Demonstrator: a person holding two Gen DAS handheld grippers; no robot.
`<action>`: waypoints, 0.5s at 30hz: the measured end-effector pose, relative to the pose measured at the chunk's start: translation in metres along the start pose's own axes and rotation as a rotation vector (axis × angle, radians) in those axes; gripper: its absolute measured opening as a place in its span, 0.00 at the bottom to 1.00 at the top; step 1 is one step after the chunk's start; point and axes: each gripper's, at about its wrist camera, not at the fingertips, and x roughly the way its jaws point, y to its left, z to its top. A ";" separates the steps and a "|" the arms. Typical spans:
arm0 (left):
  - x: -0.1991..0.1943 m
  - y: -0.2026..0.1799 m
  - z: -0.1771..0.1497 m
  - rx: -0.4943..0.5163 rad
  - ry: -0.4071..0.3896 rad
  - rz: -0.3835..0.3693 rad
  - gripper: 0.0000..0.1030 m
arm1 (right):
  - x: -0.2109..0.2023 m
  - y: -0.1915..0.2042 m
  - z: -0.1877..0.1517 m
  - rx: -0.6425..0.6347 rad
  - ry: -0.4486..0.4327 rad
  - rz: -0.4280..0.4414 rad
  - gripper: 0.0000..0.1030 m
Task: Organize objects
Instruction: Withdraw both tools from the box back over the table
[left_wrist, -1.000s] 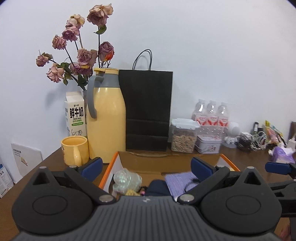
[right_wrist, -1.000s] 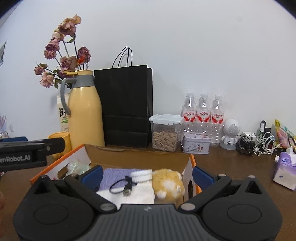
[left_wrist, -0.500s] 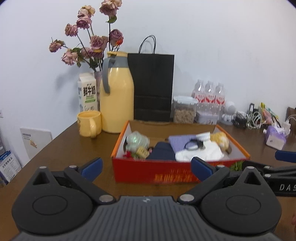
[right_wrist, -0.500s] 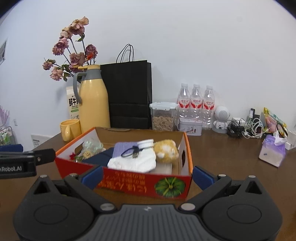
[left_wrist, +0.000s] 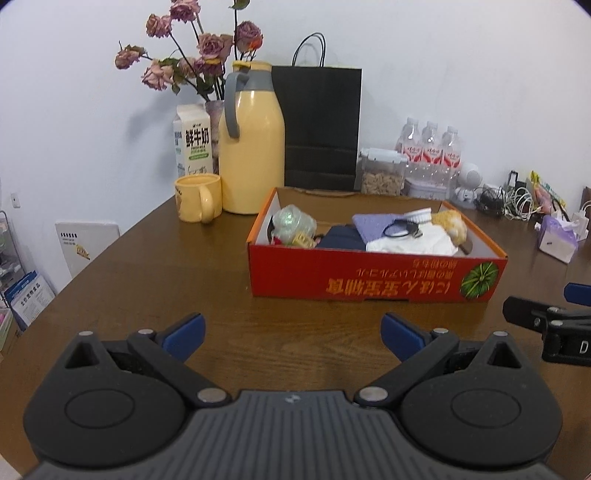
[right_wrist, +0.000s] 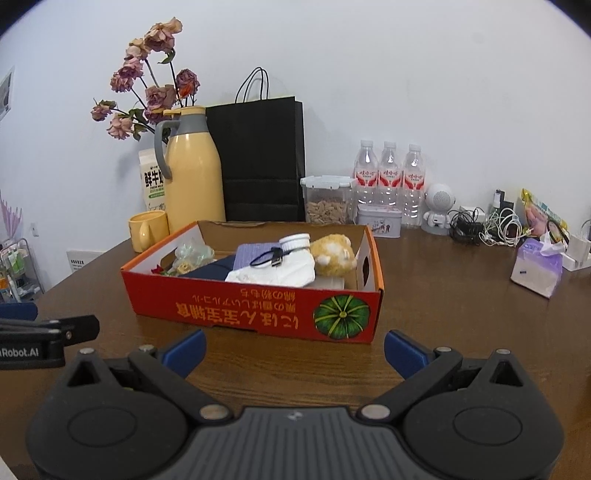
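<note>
The brown wooden table (left_wrist: 147, 295) bears a red box (left_wrist: 373, 280), yellow mug (left_wrist: 197, 198) and thermos (left_wrist: 252, 147).

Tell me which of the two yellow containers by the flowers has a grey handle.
The tall yellow thermos jug has the grey handle and grey collar. The short yellow mug beside it has a yellow handle.

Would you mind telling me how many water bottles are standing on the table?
3. They stand in a row by the wall, behind the small tin: the left bottle, the middle bottle and the right bottle. More could be hidden behind the black paper bag.
</note>
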 end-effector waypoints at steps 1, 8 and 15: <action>0.000 0.001 -0.001 -0.001 0.005 0.000 1.00 | 0.000 0.000 -0.001 0.001 0.003 0.000 1.00; 0.002 0.003 -0.004 -0.007 0.017 0.005 1.00 | 0.001 0.003 -0.002 -0.003 0.011 0.001 1.00; 0.002 0.003 -0.004 -0.007 0.016 0.003 1.00 | 0.001 0.004 -0.002 -0.006 0.014 0.000 1.00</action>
